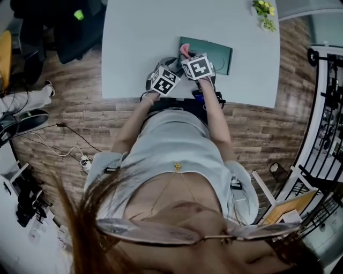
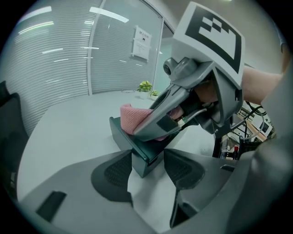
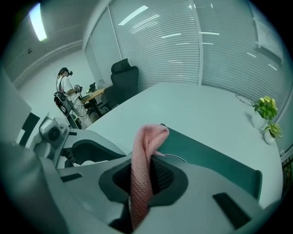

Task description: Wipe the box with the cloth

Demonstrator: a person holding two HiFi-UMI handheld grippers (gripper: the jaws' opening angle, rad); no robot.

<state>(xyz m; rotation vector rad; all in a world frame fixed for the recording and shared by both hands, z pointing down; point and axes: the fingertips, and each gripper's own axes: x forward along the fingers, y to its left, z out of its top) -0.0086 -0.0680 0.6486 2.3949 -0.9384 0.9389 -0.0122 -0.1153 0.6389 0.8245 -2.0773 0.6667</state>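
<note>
Here, at the left of the dark green box (image 1: 214, 56), the left tool (image 2: 145, 157) has its jaws partly apart with the box's near corner set between them. The left pad meets the box wall, and the right pad sits just beside the other face, so it grips that corner. The box lies flat on the white tabletop (image 1: 139, 37), near the front edge. It reads as closed from every view, and what it holds, if anything, cannot be made out.

Over the box's left end, the right tool (image 3: 143, 176) has its jaws drawn in on the pink cloth (image 3: 149, 137). The cloth stands up between the pads, and its folded tip bends over toward the box's top edge. The lower part of the cloth drops out of sight between the jaws. From the head view, both marker cubes cover the box's near left part.

Far to the right of the box, a small potted plant (image 1: 264, 12) stands at the tabletop's back corner, too small to tell in detail.
</note>
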